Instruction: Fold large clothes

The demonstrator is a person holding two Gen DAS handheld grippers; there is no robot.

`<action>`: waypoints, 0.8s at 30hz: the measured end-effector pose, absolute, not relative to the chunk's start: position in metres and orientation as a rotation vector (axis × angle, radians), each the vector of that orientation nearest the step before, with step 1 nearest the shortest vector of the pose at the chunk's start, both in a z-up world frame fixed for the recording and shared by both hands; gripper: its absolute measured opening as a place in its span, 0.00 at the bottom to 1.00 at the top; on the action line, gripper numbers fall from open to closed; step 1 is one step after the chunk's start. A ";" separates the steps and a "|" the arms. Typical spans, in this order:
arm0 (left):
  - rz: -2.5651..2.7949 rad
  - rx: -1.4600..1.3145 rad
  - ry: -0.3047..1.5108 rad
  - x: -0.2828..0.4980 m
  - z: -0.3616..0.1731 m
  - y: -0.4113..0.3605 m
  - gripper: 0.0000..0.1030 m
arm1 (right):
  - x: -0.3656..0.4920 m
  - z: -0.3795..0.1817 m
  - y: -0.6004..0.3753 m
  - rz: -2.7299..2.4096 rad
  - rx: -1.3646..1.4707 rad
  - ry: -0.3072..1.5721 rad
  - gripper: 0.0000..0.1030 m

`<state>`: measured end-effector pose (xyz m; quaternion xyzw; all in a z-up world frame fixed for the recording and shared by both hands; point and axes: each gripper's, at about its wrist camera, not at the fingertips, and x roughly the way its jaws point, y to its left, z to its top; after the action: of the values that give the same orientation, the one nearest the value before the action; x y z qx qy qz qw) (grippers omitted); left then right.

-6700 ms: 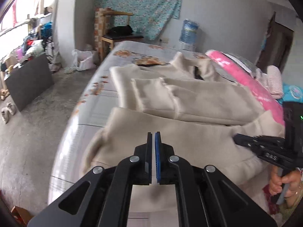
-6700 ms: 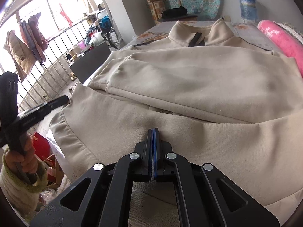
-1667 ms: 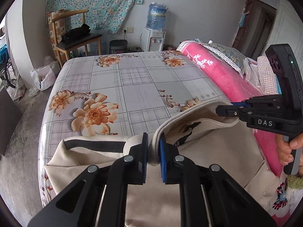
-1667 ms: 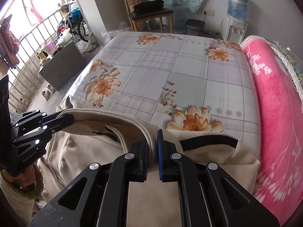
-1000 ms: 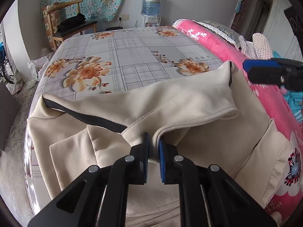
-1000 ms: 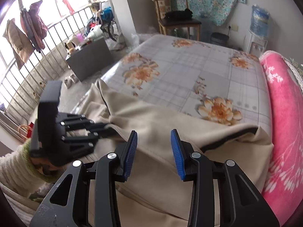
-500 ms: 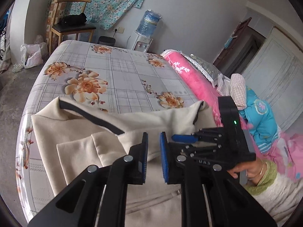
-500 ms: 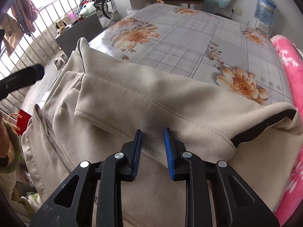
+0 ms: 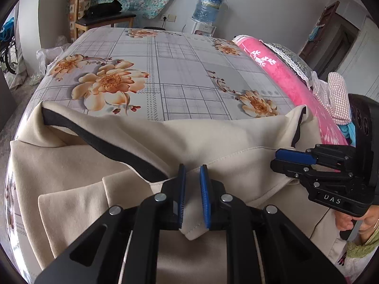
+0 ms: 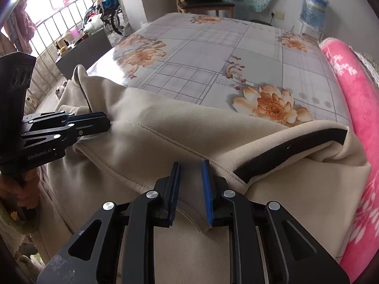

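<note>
A large beige sweatshirt (image 9: 213, 142) with black inner trim (image 9: 106, 146) lies folded at the near end of the bed; it also shows in the right wrist view (image 10: 165, 127). My left gripper (image 9: 191, 172) is slightly open, with a fold of the beige cloth lying between its blue pads, not pinched. My right gripper (image 10: 190, 168) is open just over the folded edge, near the black trim (image 10: 291, 151). Each gripper shows in the other's view: the right one (image 9: 284, 158) at the garment's right side, the left one (image 10: 104, 123) at its left side.
The bed has a grey checked sheet with orange flowers (image 9: 111, 82). A pink blanket roll (image 9: 279, 71) runs along its right side. A wooden chair (image 9: 99, 14) and a water dispenser (image 9: 208, 7) stand beyond the bed. A railing with clutter (image 10: 71, 23) is at the left.
Both grippers have opened wider and let the garment go. The sweatshirt has settled folded on the bed, and both grippers sit lower and closer to its top fold.
</note>
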<state>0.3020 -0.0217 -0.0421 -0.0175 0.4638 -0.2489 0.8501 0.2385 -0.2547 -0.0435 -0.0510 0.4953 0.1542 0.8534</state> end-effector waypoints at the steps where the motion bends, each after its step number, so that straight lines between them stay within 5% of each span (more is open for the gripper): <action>1: -0.532 -0.042 0.977 0.301 -0.042 -0.020 0.13 | 0.239 -0.041 -0.256 0.321 -0.095 1.056 0.16; 8: -0.564 -0.122 0.977 0.298 -0.046 -0.009 0.13 | 0.248 -0.001 -0.245 0.435 0.056 0.968 0.19; 24: -0.554 -0.098 0.979 0.289 -0.045 -0.008 0.13 | 0.237 -0.045 -0.211 0.405 -0.173 1.033 0.18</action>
<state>0.2886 -0.0077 -0.0454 -0.0464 0.4641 -0.2624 0.8448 0.2368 -0.2107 -0.0453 -0.0820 0.4898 0.1918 0.8465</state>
